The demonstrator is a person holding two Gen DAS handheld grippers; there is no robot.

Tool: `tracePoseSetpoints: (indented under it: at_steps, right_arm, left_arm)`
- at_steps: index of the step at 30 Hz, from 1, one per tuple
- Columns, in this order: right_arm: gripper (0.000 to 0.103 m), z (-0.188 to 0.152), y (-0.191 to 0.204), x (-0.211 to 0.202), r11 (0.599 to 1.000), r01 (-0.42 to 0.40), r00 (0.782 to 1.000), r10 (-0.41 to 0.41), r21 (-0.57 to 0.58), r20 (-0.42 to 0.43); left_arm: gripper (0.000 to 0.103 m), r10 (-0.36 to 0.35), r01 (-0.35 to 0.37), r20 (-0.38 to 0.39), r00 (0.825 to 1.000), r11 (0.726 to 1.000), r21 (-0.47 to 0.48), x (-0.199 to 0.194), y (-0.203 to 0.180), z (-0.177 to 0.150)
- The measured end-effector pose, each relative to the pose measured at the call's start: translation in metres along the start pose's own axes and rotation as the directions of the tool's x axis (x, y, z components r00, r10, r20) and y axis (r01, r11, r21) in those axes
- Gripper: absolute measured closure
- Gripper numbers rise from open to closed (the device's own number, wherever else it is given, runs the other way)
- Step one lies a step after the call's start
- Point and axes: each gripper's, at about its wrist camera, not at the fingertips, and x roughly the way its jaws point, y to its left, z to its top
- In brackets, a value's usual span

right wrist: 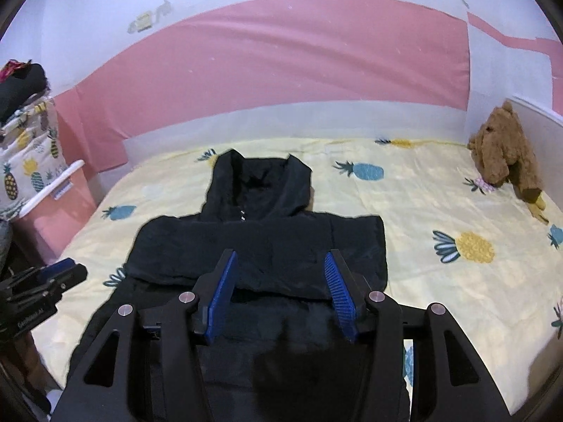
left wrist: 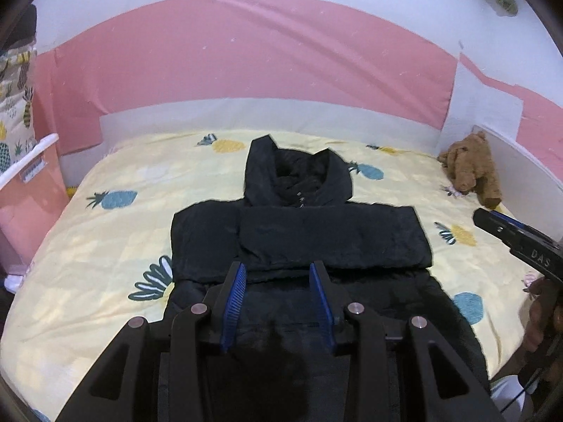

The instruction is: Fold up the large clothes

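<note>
The black hooded padded jacket (left wrist: pixel 299 239) is laid lengthwise straight ahead of both grippers, hood farthest, beneath the released left gripper (left wrist: pixel 279 274) and released right gripper (right wrist: pixel 281 263).

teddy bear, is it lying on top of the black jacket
No, the teddy bear sits in the far right corner of the bed, well apart from the black jacket in the middle.

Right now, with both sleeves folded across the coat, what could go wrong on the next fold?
1. The sleeves lie loose across the black coat; lifting the hem may let them slide apart.
2. Both tools, left tool and right tool, are open and hold nothing, so a shallow pinch could catch only one layer.
3. The hood sticks out and may bunch up.
</note>
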Motion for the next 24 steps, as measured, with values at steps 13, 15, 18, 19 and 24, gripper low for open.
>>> tracePoseSetpoints:
  at_steps: [13,15,18,19,24]
  right_arm:
    - [0.051,0.035,0.005,-0.002,0.997,-0.023,0.999,0.025,-0.075,0.025]
    - [0.051,0.043,0.005,0.009,0.996,-0.032,0.999,0.033,-0.081,0.017]
    - [0.051,0.057,0.001,0.031,0.996,-0.057,0.998,0.056,-0.073,-0.015]
    - [0.051,0.061,0.000,0.038,0.995,-0.066,0.998,0.064,-0.076,-0.022]
    - [0.051,0.087,-0.007,0.086,0.992,-0.094,0.994,0.088,-0.088,-0.070]
  left_arm:
    - [0.061,-0.050,0.050,0.016,0.999,0.998,0.028,-0.012,-0.013,0.040]
    - [0.061,-0.053,0.053,0.004,0.999,0.998,0.032,-0.003,-0.013,0.051]
    - [0.061,-0.055,0.055,-0.010,0.998,0.998,0.037,0.016,-0.014,0.067]
    - [0.061,-0.055,0.056,-0.015,0.998,0.998,0.037,0.024,-0.013,0.072]
    - [0.055,-0.063,0.064,-0.059,0.996,0.998,0.016,0.074,-0.008,0.102]
